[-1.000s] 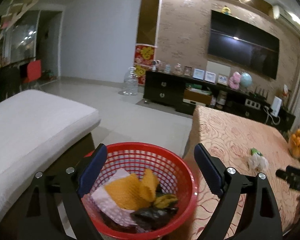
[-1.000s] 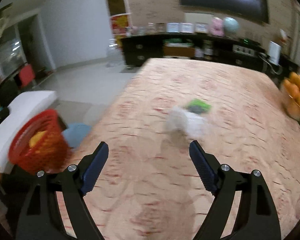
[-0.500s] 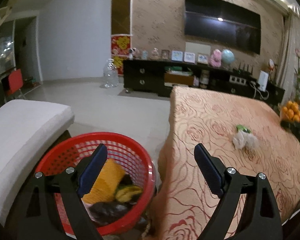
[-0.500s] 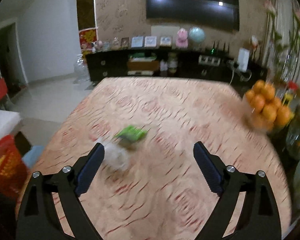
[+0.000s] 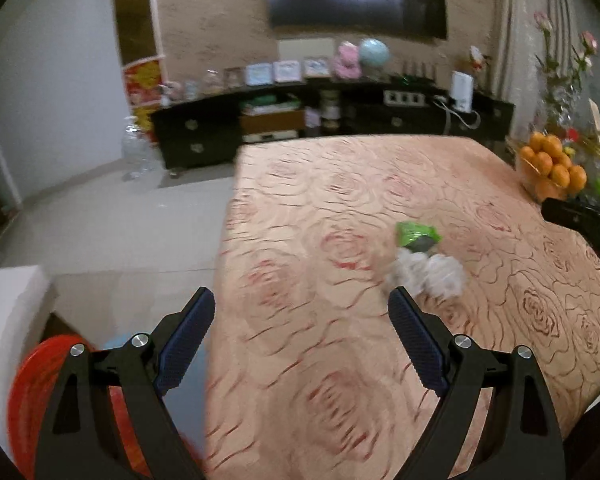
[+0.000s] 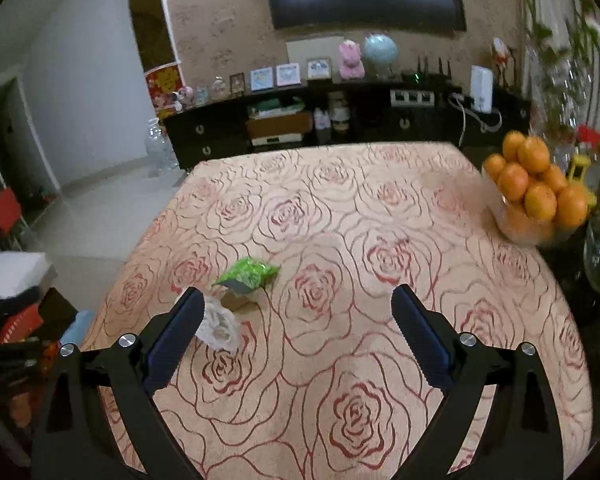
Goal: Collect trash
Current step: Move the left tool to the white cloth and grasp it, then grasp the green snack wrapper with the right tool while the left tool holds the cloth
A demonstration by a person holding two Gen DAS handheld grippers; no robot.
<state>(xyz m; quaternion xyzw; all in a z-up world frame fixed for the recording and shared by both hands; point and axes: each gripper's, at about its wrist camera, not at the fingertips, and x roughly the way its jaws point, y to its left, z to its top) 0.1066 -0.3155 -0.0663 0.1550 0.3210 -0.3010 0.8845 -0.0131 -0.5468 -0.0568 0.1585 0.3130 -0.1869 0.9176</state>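
Trash left to collect is two pieces lying together on the rose-patterned table (image 6: pixel 380 208), toward its left edge and about midway along it: a crumpled white wad (image 6: pixel 219 326) and, touching or just beside it, a green wrapper (image 6: pixel 249 274). The red basket (image 5: pixel 28 396) stands on the floor just off the table's near-left corner; its contents cannot be seen here. The left gripper (image 5: pixel 302 334) hangs over the table's near-left part, jaws spread and empty. The right gripper (image 6: pixel 296 330) has just been opening and holds nothing, its left finger just beside the wad. Judging by this, both pieces remain to be picked up and dropped in the basket.
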